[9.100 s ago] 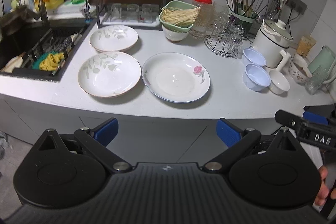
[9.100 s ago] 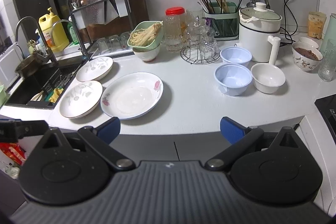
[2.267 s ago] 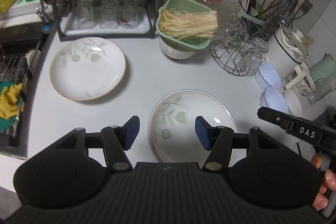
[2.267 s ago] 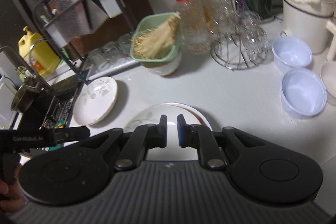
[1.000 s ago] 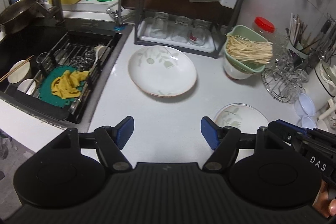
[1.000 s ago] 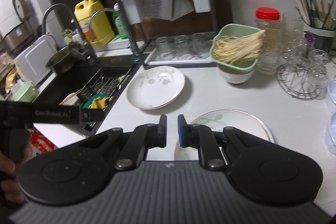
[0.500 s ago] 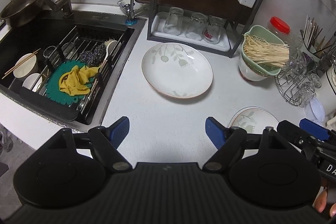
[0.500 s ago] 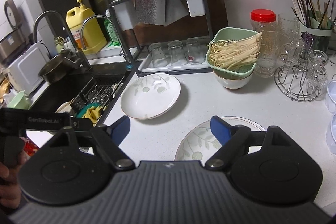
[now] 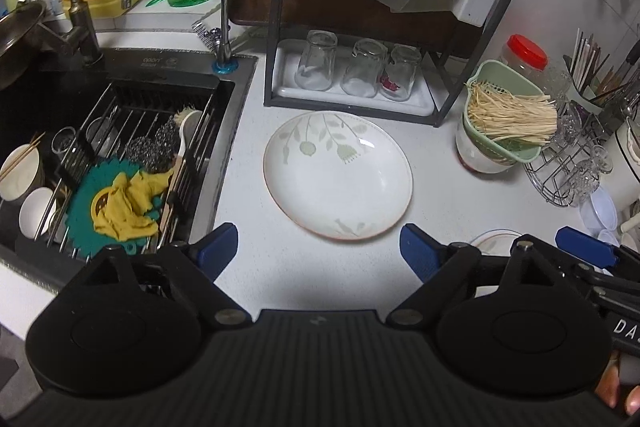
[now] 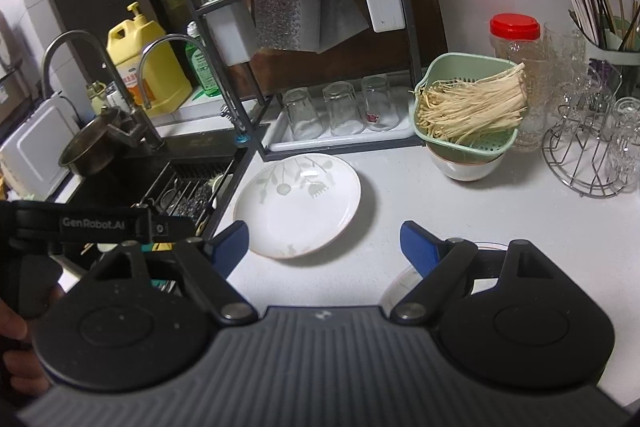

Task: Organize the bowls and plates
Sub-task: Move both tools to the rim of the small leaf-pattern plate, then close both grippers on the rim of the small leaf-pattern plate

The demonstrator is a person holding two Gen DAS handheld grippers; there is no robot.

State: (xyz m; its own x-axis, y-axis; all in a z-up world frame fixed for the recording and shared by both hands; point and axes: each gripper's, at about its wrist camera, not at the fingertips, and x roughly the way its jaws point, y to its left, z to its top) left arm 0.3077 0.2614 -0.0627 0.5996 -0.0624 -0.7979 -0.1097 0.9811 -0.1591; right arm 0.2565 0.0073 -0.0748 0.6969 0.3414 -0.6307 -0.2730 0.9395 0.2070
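Note:
A white plate with a pale leaf pattern (image 9: 338, 175) lies on the white counter in front of the glass rack; it also shows in the right wrist view (image 10: 298, 205). My left gripper (image 9: 318, 253) is open and empty, hovering just short of the plate's near rim. My right gripper (image 10: 324, 241) is open and empty, near the same plate's near right rim. A stack of plates (image 9: 494, 241) lies at the right, mostly hidden behind my fingers; its rim shows in the right wrist view (image 10: 400, 283). Pale blue bowls (image 9: 602, 213) sit far right.
A dark sink (image 9: 120, 131) with rack, cloth and cups lies left of the plate. A black rack with upturned glasses (image 9: 354, 71) stands behind it. A green colander of noodles on a bowl (image 9: 502, 131) and a wire glass stand (image 9: 568, 171) are at the right.
Both grippers have moved closer to the leaf plate, which looks larger now. The right gripper, shut a second ago, stands open. The plate stack has slid behind the fingers.

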